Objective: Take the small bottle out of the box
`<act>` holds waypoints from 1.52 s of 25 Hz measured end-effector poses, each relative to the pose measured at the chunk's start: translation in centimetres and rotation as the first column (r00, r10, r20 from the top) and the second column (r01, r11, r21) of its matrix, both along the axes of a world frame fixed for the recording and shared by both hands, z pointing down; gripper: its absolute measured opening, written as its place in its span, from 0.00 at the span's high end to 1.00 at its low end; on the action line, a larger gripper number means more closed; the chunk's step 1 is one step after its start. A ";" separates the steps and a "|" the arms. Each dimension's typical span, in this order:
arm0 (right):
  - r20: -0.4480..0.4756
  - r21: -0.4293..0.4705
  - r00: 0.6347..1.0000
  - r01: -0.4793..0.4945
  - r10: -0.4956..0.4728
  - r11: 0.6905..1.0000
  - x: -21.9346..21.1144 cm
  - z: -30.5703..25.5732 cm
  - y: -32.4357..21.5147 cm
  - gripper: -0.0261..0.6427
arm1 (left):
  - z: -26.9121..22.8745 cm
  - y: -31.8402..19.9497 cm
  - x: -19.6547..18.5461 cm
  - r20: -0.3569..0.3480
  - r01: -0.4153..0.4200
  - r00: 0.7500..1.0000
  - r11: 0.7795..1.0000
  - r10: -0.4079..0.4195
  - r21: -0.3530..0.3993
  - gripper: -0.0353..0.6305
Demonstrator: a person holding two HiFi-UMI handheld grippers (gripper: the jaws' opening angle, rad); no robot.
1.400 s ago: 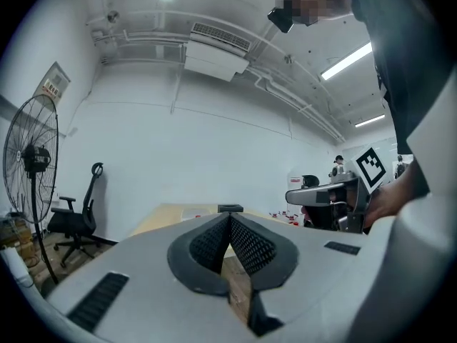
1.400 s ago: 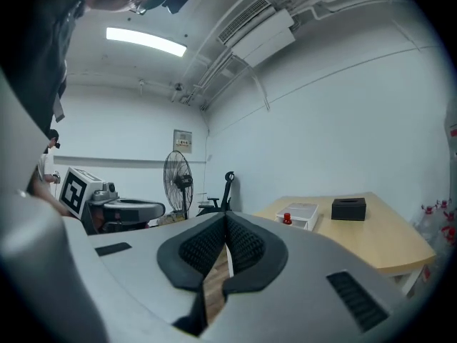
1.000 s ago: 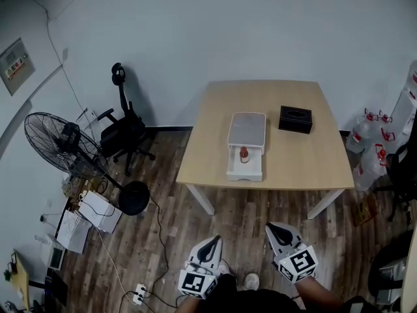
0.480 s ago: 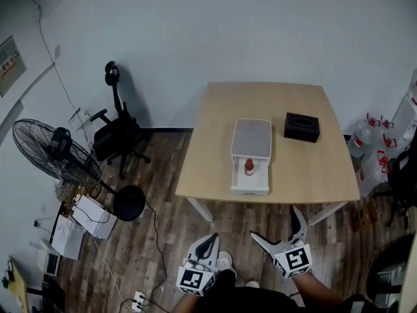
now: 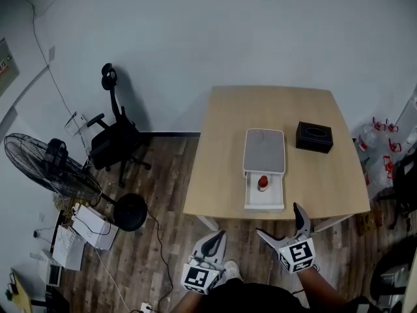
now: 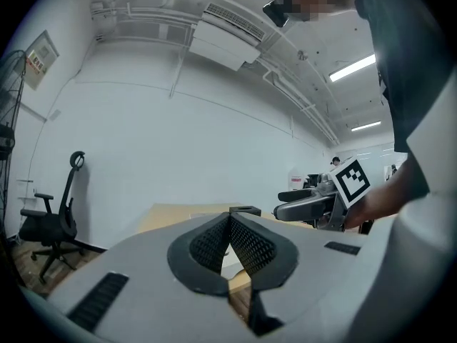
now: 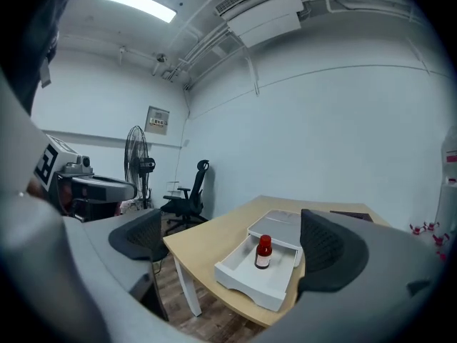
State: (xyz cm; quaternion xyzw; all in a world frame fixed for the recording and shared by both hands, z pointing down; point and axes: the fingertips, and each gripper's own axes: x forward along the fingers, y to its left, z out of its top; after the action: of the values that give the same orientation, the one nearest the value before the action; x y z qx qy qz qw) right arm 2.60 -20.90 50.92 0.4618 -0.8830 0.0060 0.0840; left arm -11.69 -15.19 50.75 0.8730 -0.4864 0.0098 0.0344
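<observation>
the small red-capped bottle is standing upright in the open white drawer box on the pale wooden table, well apart from both grippers. the jaws of the right gripper are gaping wide and empty; the left gripper is pressing its jaws together on nothing. a hasty reach is risking knocking the bottle over.

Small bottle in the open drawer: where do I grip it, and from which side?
Grip the small bottle round its body, below the red cap, coming from above on the open front side of the drawer. It stands upright, clear of the walls; the box blocks the back.
</observation>
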 end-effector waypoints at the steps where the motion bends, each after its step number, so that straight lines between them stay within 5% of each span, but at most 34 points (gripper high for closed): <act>1: 0.000 -0.005 1.000 -0.003 0.003 1.000 -0.4 0.2 -0.8 0.08 | 0.0 -0.8 -0.4 -0.004 -0.002 1.000 1.000 0.002 0.001 0.93; 15: -0.103 -0.123 0.993 -0.075 0.062 0.990 -0.6 4.6 -10.2 0.08 | -1.2 -7.9 -2.7 -0.028 -0.077 0.997 0.997 0.077 0.010 0.93; 19: -0.127 -0.168 0.992 -0.043 0.022 0.985 -0.5 5.5 -12.6 0.08 | -1.3 -9.8 -2.3 0.000 -0.080 0.997 0.997 0.080 0.020 0.93; 27: -0.191 -0.288 0.980 0.000 -0.058 0.958 -1.0 10.6 -16.3 0.08 | -4.9 -13.1 -1.1 -0.056 -0.034 0.998 0.997 0.038 0.069 0.93; 38: -0.295 -0.456 0.937 0.033 -0.186 0.890 -1.1 17.6 -18.3 0.11 | -2.0 -14.5 -1.7 -0.057 0.037 0.998 0.999 -0.038 -0.013 0.93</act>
State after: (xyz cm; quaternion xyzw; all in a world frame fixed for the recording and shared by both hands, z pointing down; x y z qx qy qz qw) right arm 1.53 -39.17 68.54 0.3734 -0.8564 0.1248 0.3340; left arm -13.39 -29.71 48.79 0.8634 -0.5014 -0.0131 0.0539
